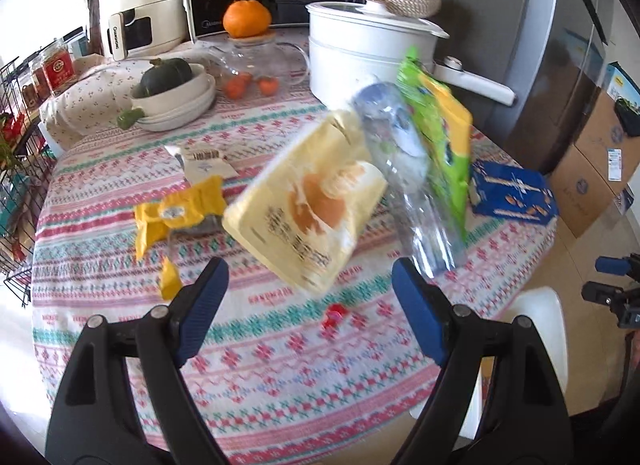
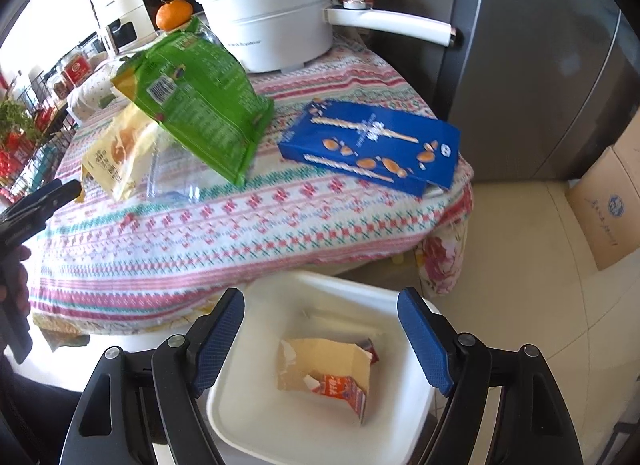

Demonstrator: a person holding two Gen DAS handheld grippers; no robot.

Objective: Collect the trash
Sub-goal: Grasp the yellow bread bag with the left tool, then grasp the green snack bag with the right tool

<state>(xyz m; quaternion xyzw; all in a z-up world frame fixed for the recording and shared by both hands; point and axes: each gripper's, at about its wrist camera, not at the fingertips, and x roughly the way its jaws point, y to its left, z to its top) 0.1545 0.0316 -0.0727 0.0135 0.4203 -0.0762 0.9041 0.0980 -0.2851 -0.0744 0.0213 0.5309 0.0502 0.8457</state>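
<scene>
Holding both grippers wide and empty, we list: right gripper (image 2: 320,339) low in frame over white bin (image 2: 256,421) with torn carton (image 2: 334,379); left gripper (image 1: 310,307) above tablecloth (image 1: 280,377); mid-frame, yellow pouch (image 1: 304,209), bottle (image 1: 404,169), green bag (image 1: 438,129); farther right, blue box (image 2: 372,147).

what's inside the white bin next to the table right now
In the white bin lies a torn brown paper piece over a red and white carton, with a red scrap behind. Anything beneath them is hidden.
</scene>
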